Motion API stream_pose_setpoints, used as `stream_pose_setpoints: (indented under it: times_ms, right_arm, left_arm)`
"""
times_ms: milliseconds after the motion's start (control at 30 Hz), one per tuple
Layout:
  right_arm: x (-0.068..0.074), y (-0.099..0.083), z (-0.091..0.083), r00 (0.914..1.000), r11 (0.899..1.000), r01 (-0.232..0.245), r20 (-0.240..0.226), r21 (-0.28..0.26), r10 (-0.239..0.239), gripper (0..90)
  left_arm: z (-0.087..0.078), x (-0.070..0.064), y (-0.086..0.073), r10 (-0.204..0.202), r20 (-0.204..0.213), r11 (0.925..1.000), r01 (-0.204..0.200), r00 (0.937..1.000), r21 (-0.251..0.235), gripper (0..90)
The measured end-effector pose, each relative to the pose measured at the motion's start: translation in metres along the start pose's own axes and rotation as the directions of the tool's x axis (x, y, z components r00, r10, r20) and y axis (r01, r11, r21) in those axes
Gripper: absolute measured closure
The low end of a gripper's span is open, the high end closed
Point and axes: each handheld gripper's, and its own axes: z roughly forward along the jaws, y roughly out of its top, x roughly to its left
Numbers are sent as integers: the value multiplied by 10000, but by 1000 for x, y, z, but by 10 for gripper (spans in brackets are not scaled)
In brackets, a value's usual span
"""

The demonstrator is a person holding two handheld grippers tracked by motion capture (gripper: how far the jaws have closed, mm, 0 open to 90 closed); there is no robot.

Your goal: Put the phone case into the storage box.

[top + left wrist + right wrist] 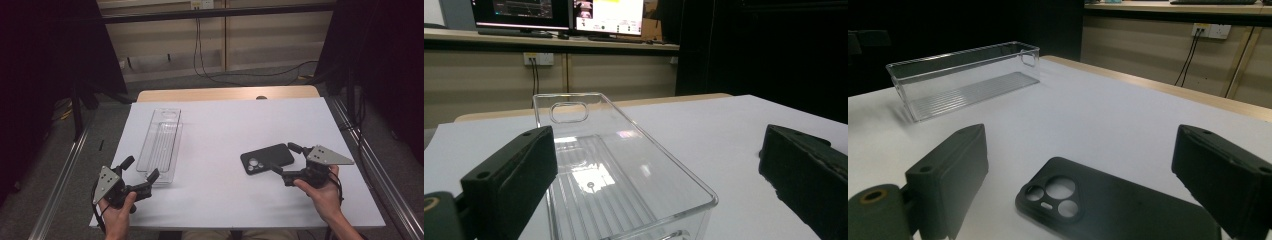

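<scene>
A clear plastic bin [162, 145] lies lengthwise on the left half of the white table top [220, 125]. My left gripper [141, 168] is open at the bin's near end, one jaw on each side of its corner. In the left gripper view the bin [624, 170] reaches away between the wide-apart jaws of the left gripper [654, 150]. A black phone case [266, 158] lies camera side up at right. My right gripper [283, 158] is open just behind the case's right end. In the right gripper view the case [1113, 205] sits between the jaws, with the bin [963, 75] farther off.
The white top rests on a wooden table whose far edge [227, 93] shows. Metal rails [62, 175] run along both sides. Black cables [240, 75] trail on the floor beyond. Monitors [559, 12] stand on a shelf behind the table.
</scene>
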Motion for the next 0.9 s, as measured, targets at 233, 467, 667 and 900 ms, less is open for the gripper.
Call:
stream_pose_setpoints:
  times_ms: [233,467,667,900]
  right_arm:
    - [-5,8,19,9997,9999,95,-228,62,-94,121]
    - [-11,13,34,9989,9998,28,-465,212,-18,261]
    - [-15,8,38,9957,9971,-75,-918,757,145,441]
    - [-16,9,36,9921,9971,-243,-1210,719,329,624]
  left_arm:
    - [0,0,0,-37,-4,10000,37,10000,-8,23]
    - [3,-1,0,-14,25,10000,14,10000,11,23]
    - [1,0,0,-16,10,10000,16,10000,32,23]
    - [1,0,0,-88,31,10000,88,10000,-9,23]
